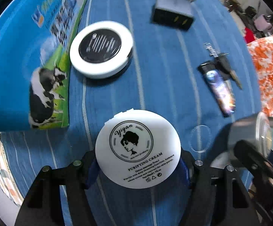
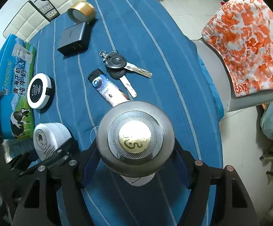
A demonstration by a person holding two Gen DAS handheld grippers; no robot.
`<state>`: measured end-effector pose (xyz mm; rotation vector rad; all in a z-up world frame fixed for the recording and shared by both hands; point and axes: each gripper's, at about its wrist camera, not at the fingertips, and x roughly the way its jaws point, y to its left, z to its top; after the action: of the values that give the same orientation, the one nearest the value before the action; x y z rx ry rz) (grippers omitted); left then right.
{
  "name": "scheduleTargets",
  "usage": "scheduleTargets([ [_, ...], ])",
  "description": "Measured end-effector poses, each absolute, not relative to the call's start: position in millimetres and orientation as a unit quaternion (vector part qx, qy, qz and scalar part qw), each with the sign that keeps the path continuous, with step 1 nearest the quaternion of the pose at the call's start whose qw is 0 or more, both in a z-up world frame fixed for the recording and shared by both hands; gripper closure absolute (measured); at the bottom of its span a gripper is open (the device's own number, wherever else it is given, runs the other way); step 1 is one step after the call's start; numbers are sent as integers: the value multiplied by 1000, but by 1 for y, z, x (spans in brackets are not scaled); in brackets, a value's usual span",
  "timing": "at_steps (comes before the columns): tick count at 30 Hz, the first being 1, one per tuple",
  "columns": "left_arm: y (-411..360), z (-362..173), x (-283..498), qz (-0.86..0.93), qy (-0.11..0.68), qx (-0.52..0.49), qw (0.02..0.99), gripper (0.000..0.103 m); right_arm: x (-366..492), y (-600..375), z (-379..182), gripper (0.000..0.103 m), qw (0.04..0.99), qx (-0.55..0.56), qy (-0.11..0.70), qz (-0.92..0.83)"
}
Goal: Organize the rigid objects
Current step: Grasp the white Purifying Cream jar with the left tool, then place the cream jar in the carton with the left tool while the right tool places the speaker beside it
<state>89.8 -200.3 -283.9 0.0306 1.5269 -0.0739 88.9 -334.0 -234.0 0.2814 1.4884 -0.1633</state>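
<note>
The left hand-held gripper (image 1: 138, 167) pinched a white purifying-cream jar (image 1: 138, 148) between its blue-padded fingers, lid facing the camera. The right hand-held gripper (image 2: 135, 162) pinched a round silver tin with a gold emblem (image 2: 135, 138) the same way. Both were held over the counter's blue striped cloth (image 2: 155, 47), whether lifted or resting I could not tell.

Ahead of the left hand-held gripper lay a white-rimmed round case (image 1: 101, 49), with a blue milk carton box (image 1: 23, 60) to its left. Ahead of the right one lay a printed lighter (image 2: 108, 87) just beside a bunch of keys (image 2: 124, 66); farther off sat a dark charger (image 2: 73, 38) and a roll of gold tape (image 2: 82, 11).

The two hand-held grippers stood close together, so a sideways move could have knocked jar against tin. Both items were smooth and round and gripped only at their sides; a tilt or slack grip risked one slipping out onto the lighter or keys.
</note>
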Motion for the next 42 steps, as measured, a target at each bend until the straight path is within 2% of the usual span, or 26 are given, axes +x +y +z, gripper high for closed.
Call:
scheduleTargets([
  [12, -179, -228, 74, -74, 646, 13, 759, 38, 77, -343, -213, 30, 730, 129, 667, -68],
  [20, -135, -143, 76, -97, 599, -28, 795, 38, 82, -320, -138, 30, 765, 132, 630, -30],
  [27, -55, -82, 90, -66, 561, -45, 824, 38, 112, -238, -78, 30, 792, 128, 596, 35],
  [34, 38, -88, 112, -21, 576, -74, 814, 38, 157, -134, -70, 30, 792, 119, 593, 83],
  [42, 114, -149, 162, 5, 626, -85, 775, 38, 206, -34, -119, 30, 769, 83, 626, 98],
])
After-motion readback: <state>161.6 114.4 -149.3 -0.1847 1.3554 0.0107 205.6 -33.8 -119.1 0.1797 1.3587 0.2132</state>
